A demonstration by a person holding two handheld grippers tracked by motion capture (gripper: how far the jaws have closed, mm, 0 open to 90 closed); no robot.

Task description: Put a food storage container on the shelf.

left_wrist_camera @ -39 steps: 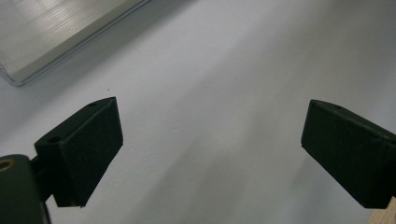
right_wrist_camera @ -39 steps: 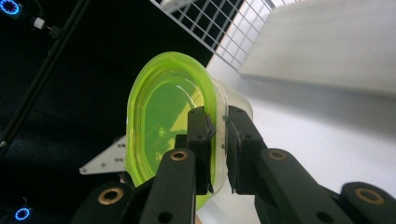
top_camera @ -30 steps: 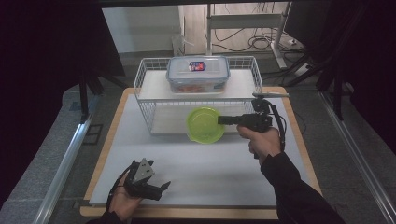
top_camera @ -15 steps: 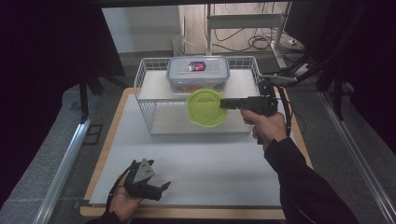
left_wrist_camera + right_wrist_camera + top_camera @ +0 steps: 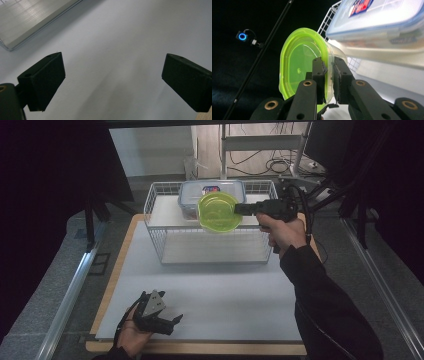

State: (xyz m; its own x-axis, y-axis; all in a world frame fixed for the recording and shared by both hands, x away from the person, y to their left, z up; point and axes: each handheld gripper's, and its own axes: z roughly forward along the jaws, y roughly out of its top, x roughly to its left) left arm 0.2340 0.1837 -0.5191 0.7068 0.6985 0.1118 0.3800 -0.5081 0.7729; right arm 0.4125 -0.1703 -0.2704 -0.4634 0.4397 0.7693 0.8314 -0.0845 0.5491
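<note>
Green bowl (image 5: 218,212), translucent plastic, tipped on edge with its open face toward the camera in the high view; it hangs in the air in front of the upper tier of the wire rack (image 5: 156,215), touching neither the rack nor the table. The right gripper (image 5: 328,75) pinches the bowl's rim, one jaw inside the wall and one outside, pads pressed close on the thin plastic. On the rack's top shelf, directly behind the bowl, sits a clear lidded container (image 5: 189,195) with a blue-edged lid.

Step in hand, as judged: carrying the bowl toward a place on the rack. The top shelf has bare room to the left of the container and a narrower strip to its right; the lower shelf (image 5: 210,251) lies empty. The next move would call for righting the bowl and clearing the rack's raised wire rim and the container's front before lowering.

The left gripper (image 5: 172,321) rests near the table's front edge, well apart from the rack, jaws spread wide over the bare white table top (image 5: 120,37), holding nothing.
</note>
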